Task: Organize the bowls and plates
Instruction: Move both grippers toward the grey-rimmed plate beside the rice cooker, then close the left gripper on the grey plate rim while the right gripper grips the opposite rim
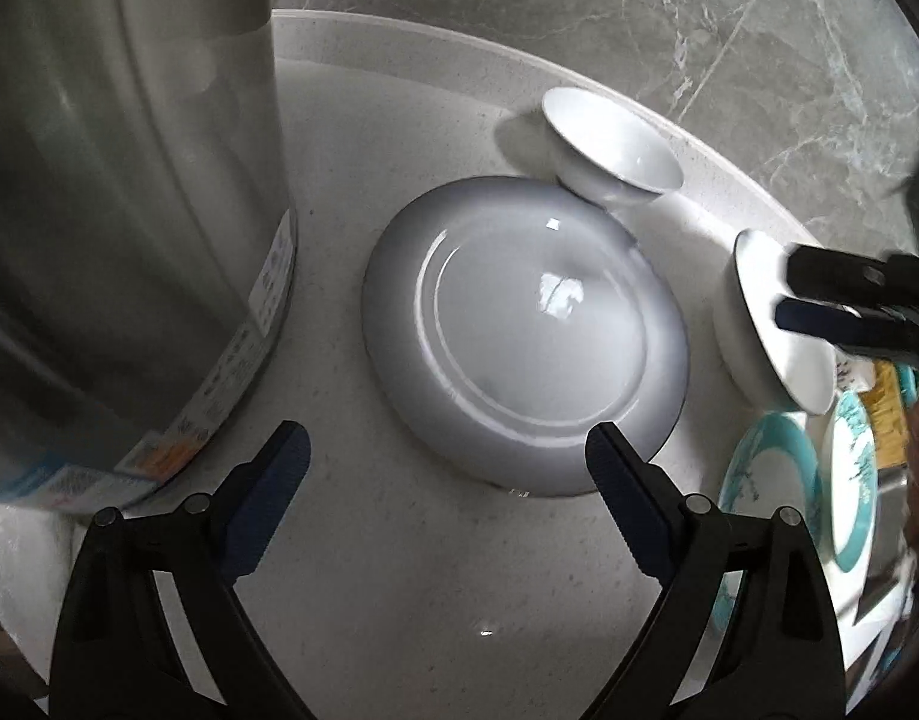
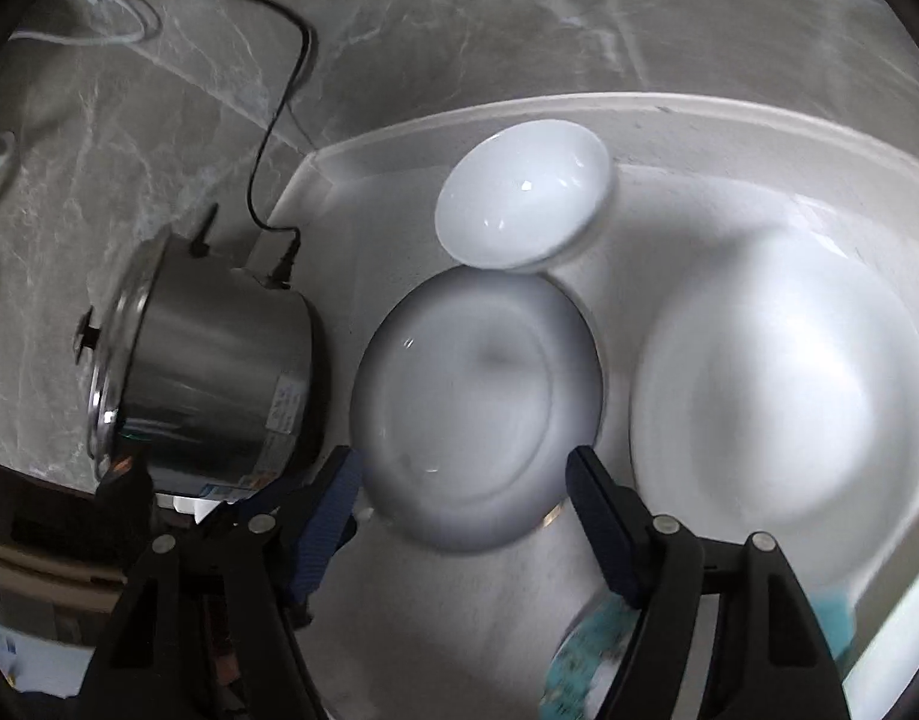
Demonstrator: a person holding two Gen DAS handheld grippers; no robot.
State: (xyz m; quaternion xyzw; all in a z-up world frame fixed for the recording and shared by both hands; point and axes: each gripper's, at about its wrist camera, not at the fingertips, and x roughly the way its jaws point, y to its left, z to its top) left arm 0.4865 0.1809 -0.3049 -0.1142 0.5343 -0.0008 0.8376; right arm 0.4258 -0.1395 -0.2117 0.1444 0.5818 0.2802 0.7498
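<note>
Hovering wide open, the left claw [image 1: 447,462] holds nothing; the white plate [image 1: 525,336] lies flat, face up, mid-frame on the bench [image 1: 399,570]. Right claw [image 2: 462,483] open too, empty, above that plate's near rim. A small bowl [image 1: 609,147] stands upright, touching the plate's upper edge.

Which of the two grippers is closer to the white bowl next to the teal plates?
Right. The right gripper hovers right at that white bowl, jaws open. The left gripper is farther off, at the near edge of the grey plate, which lies between it and the bowl.
</note>
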